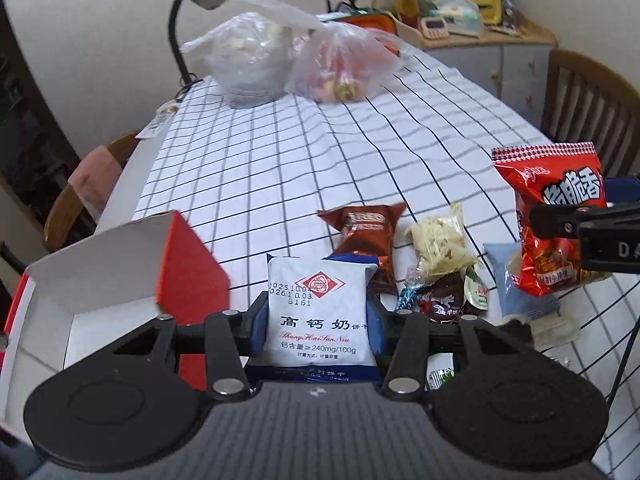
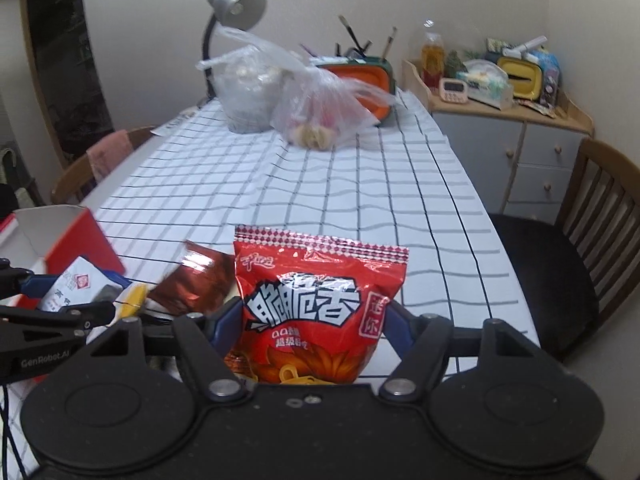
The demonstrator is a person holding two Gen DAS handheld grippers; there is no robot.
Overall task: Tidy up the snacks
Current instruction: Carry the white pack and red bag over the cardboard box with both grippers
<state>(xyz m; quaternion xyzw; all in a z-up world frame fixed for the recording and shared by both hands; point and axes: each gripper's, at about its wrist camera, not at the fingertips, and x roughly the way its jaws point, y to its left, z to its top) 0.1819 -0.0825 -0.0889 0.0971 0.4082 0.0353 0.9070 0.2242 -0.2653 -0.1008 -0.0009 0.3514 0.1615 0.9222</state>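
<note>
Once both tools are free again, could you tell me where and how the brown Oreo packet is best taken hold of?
Grip the brown Oreo packet across its narrower middle, coming down from above. It lies flat on the checked tablecloth with crimped ends flaring wider; its far end is clear, while its near end is crowded by the other snacks.

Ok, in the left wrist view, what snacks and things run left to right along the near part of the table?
Red box → white biscuit packet → brown Oreo packet → pale yellow wrapped snack → red snack bag.
</note>
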